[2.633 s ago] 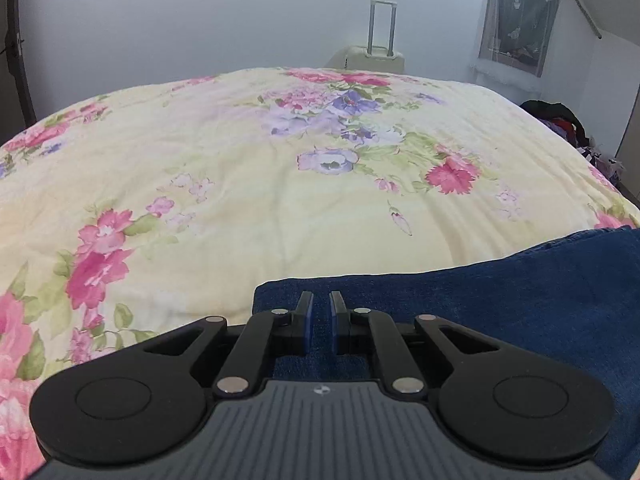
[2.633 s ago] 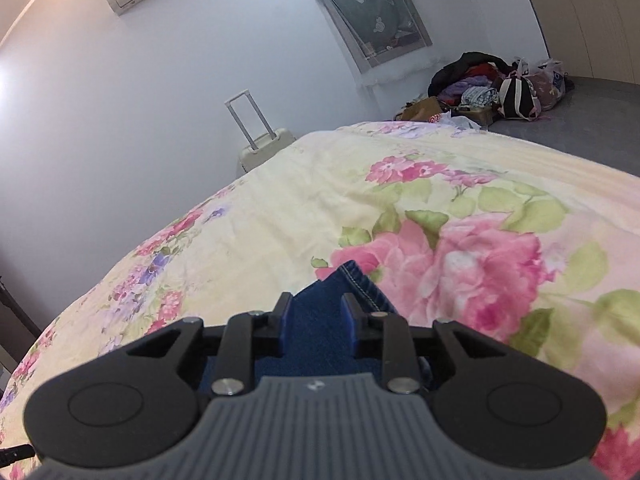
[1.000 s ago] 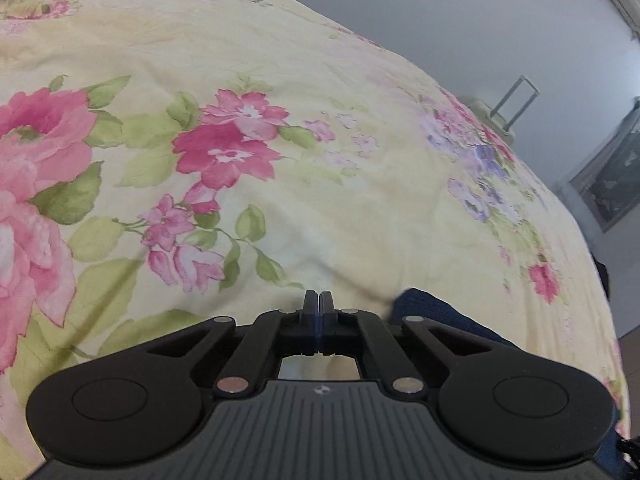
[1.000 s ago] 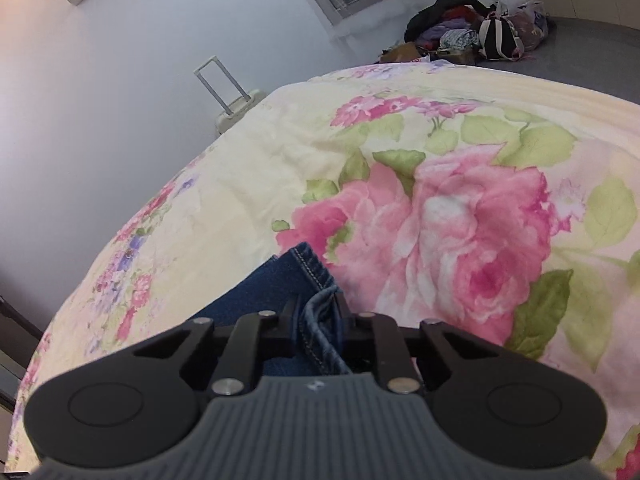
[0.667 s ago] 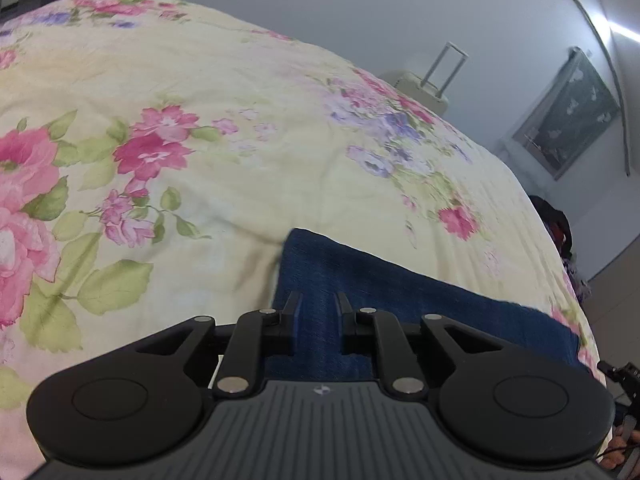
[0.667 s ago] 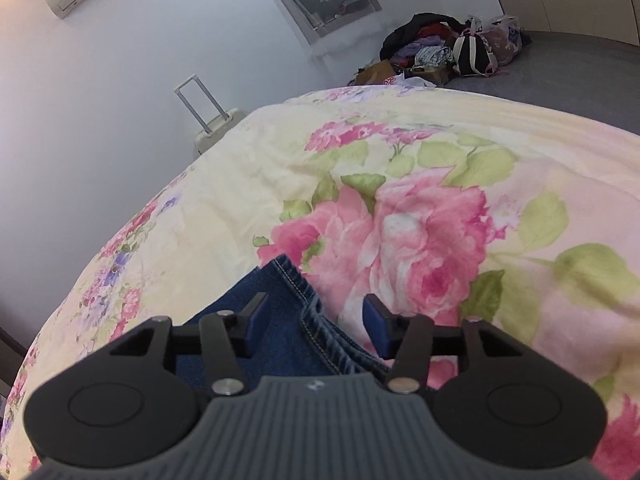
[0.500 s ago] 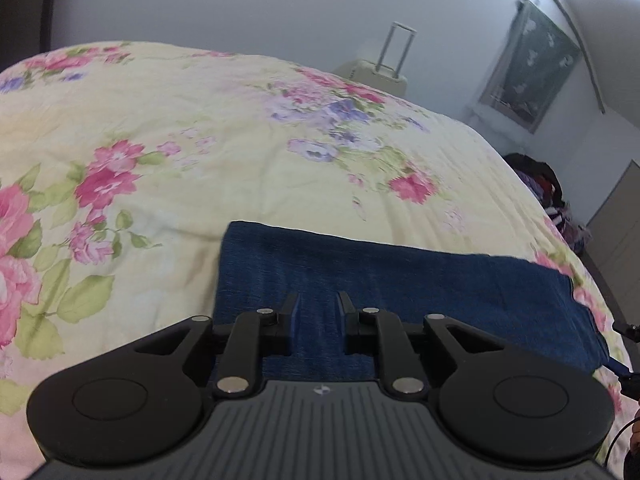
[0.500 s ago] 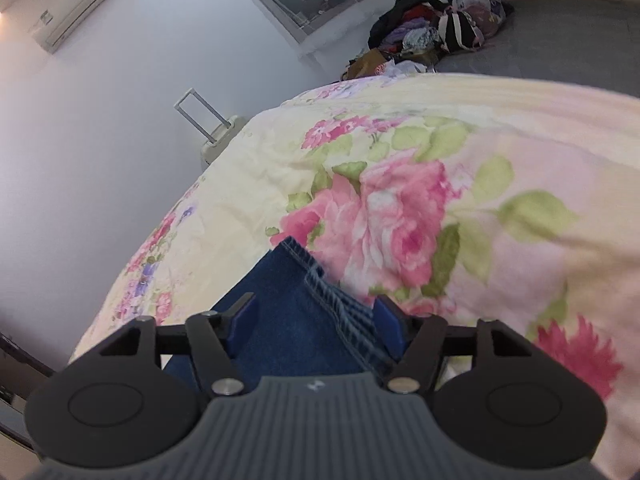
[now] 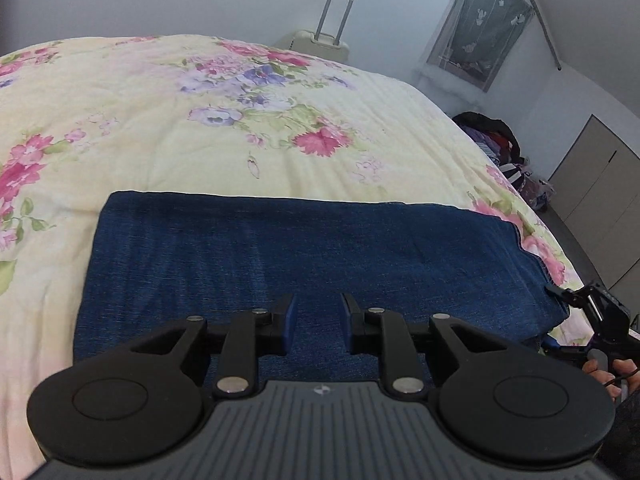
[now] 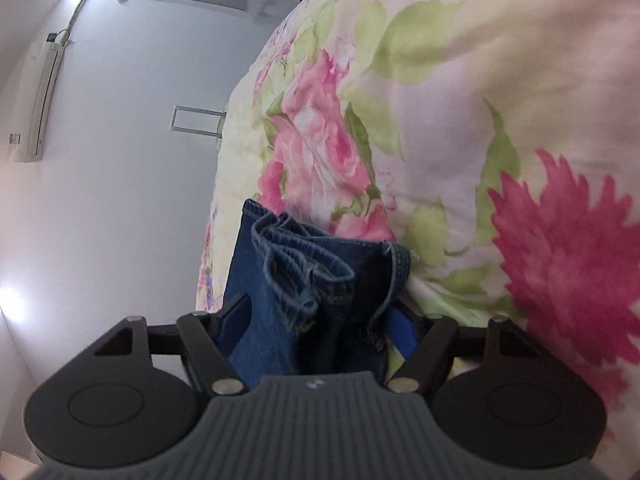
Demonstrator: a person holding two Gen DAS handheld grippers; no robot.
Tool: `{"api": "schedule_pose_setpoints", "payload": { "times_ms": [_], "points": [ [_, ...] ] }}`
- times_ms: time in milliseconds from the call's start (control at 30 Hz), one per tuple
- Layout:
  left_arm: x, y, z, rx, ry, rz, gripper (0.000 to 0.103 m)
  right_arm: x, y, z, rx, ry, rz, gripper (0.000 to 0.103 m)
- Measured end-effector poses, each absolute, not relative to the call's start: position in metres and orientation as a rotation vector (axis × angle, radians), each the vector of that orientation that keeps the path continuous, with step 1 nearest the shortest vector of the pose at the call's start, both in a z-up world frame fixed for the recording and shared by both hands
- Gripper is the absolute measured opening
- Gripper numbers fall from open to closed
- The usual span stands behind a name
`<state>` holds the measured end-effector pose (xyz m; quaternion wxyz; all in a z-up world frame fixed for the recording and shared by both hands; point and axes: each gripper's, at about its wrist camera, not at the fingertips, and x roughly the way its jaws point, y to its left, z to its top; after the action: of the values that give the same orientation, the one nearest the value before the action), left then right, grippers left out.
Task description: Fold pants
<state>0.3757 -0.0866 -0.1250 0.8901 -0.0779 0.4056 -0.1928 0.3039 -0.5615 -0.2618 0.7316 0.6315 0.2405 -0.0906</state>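
The jeans [image 9: 312,248] lie folded into a long flat blue band across the near part of the bed [image 9: 224,136], on its flowered yellow quilt. The left hand-held gripper [image 9: 316,320] hangs over the middle of the denim with its blue pads a little apart and nothing between them. The right hand-held gripper [image 10: 320,320] is at the band's right end, its jaws spread wide on either side of the bunched hems [image 10: 304,260], not pinching the cloth. A suitcase [image 9: 320,42] stands against the wall beyond the bed
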Motion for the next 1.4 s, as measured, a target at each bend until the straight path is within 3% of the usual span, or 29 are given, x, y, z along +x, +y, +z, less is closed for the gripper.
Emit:
{"api": "schedule_pose_setpoints", "payload": {
  "times_ms": [33,133,233,367,733,967,1167,1400],
  "points": [
    [0.380,-0.092,-0.128,-0.157,0.849,-0.405,0.025,0.307,-0.563,-0.267,1.397,0.536,-0.192,0.055],
    [0.396,-0.108,-0.135,-0.121,0.857,-0.411,0.025,0.307,-0.566,-0.272,1.405,0.552,-0.203,0.035],
    [0.416,-0.127,-0.140,-0.069,0.846,-0.423,0.024,0.302,-0.562,-0.251,1.325,0.497,-0.203,0.026],
    [0.444,-0.157,-0.147,0.025,0.809,-0.446,0.021,0.303,-0.542,-0.201,1.034,0.430,-0.183,0.024],
    [0.502,-0.187,-0.187,0.101,0.836,-0.374,0.017,0.306,-0.539,-0.207,0.970,0.419,-0.206,0.024],
    [0.435,-0.199,-0.162,0.238,0.795,-0.405,0.017,0.308,-0.543,-0.211,0.983,0.421,-0.216,0.024],
    [0.364,-0.209,-0.174,0.298,0.846,-0.402,0.001,0.309,-0.541,-0.205,0.982,0.418,-0.203,0.024],
    [0.314,-0.212,-0.164,0.325,0.858,-0.379,0.000,0.311,-0.543,-0.207,0.997,0.429,-0.195,0.024]
  ]
}}
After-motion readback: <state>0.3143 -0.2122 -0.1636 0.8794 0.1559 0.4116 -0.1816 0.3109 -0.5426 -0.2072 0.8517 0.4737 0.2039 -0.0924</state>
